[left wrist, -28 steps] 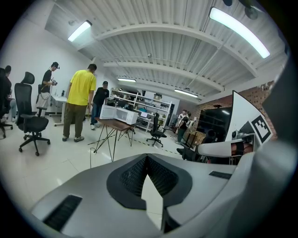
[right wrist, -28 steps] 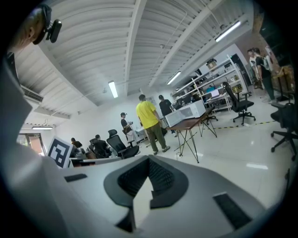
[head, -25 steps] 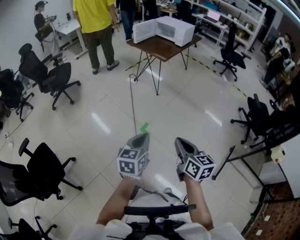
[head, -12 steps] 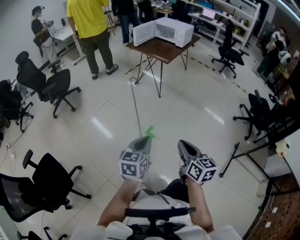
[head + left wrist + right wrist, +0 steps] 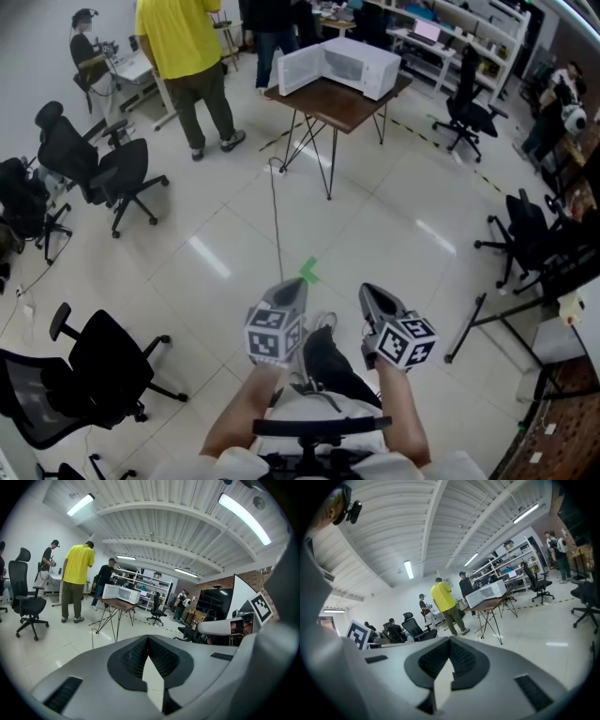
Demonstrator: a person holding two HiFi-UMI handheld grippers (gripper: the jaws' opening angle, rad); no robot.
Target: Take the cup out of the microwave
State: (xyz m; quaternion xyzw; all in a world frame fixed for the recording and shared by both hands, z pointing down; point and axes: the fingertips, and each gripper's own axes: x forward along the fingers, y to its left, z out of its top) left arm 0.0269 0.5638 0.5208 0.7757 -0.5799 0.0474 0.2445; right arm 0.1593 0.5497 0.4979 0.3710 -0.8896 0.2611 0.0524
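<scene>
A white microwave (image 5: 349,66) stands with its door (image 5: 302,70) swung open on a small brown table (image 5: 337,101) far across the room. It also shows small in the left gripper view as the microwave (image 5: 121,593) and in the right gripper view as the microwave (image 5: 487,594). I see no cup; the oven's inside is too small to make out. My left gripper (image 5: 291,286) and right gripper (image 5: 370,292) are held side by side in front of me, far from the table. Both are shut with nothing in them.
A person in a yellow shirt (image 5: 183,37) stands left of the table. Black office chairs (image 5: 108,159) line the left side, with more chairs (image 5: 525,234) and shelving on the right. A cable (image 5: 277,216) runs over the white tiled floor to a green tape mark (image 5: 308,274).
Both grippers have travelled forward over the floor toward the table, staying shut. The green tape mark has come close to them and a dark shoe now shows beneath them.
</scene>
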